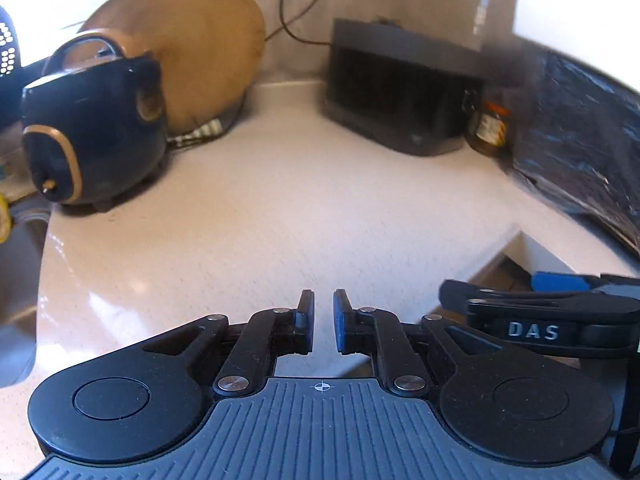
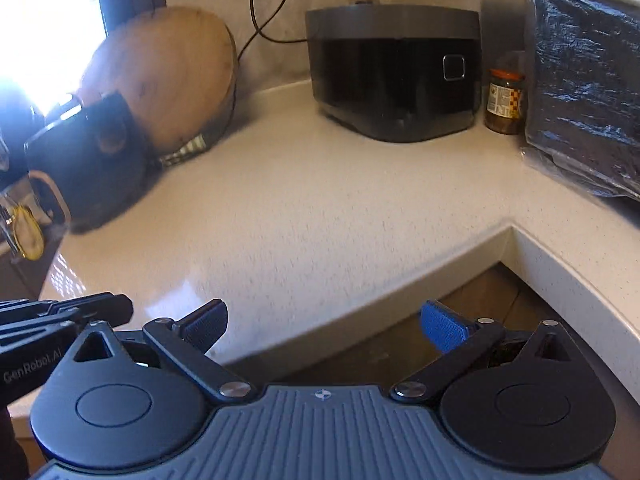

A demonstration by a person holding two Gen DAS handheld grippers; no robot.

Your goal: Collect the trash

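Lowest in frame, the left gripper (image 1: 323,320) has its jaws nearly closed on nothing; the right gripper (image 2: 324,326) has its jaws spread wide, also bare. Beyond lies the pale worktop (image 1: 256,216). Farther back, a blurred black pot (image 1: 92,128) sits at left, a dark cooker (image 2: 394,72) and jar (image 2: 505,101) upper right, with a black bag (image 2: 584,88) cut off at right. No trash is discernible.

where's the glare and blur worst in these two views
Right wrist view: window blown out white at upper left, black appliance beside it smeared. Left wrist view: upper right blurred around the jar; counter shows soft sheen.
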